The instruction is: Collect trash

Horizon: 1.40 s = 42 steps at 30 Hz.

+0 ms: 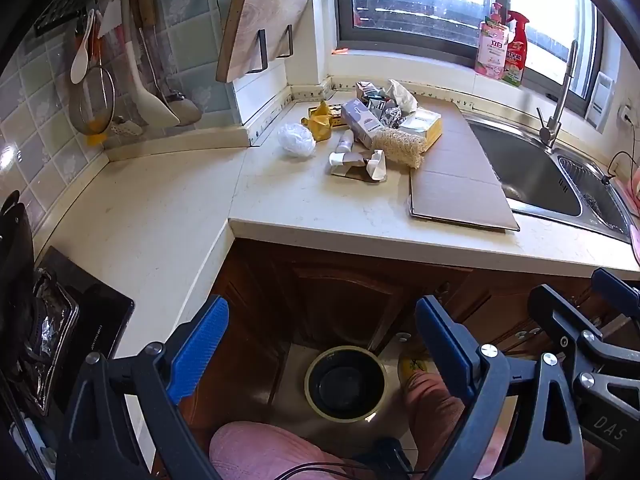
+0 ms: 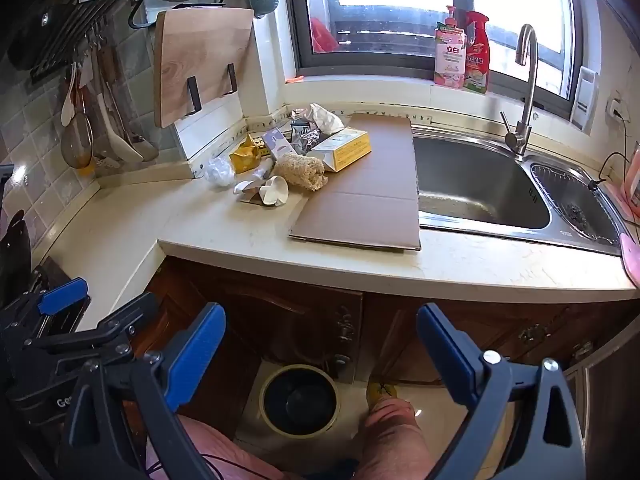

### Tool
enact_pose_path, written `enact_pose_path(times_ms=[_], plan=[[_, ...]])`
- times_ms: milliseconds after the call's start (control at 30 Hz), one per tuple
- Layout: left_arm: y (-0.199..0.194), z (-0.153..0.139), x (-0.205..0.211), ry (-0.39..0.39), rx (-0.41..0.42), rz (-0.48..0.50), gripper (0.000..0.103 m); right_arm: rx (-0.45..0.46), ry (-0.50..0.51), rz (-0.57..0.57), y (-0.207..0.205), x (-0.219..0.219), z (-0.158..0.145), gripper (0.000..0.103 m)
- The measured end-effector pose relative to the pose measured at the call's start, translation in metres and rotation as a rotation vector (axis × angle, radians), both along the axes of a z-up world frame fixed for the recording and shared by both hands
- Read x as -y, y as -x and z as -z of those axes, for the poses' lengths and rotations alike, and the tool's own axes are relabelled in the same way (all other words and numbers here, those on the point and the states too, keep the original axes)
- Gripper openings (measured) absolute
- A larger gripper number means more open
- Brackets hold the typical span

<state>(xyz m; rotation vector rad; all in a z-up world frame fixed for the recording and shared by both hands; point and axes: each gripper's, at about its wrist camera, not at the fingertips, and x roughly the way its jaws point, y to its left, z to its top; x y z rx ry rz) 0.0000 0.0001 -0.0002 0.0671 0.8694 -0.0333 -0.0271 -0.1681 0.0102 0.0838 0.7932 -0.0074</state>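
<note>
With both the left tool and right tool spread wide and empty, the trash pile sits well ahead on the tabletop, the bin directly below them; loosely pinched scraps could scatter or miss it.

I am holding the left gripper tilted downward, its blue fingers spread wide with nothing between them. The right gripper is tilting down likewise, its fingers also spread fully apart and empty. The two are hanging side by side, apart, above my knees in pink trousers.
</note>
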Motion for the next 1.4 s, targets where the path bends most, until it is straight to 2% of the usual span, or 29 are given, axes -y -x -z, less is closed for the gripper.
enact_pose_path(times_ms=[467, 900, 1400], plan=[[-0.002, -0.002, 0.014, 0.011, -0.004, -0.001, 0.093, 0.004, -0.005, 0.002, 0.002, 0.001, -0.002, 0.097], [0.003, -0.005, -0.002, 0.019, 0.008, 0.009, 0.092, 0.005, -0.006, -0.007, 0.006, -0.004, -0.001, 0.097], [0.012, -0.013, -0.008, 0.022, 0.053, 0.017, 0.091, 0.056, 0.0, 0.002, 0.015, -0.001, -0.009, 0.097]])
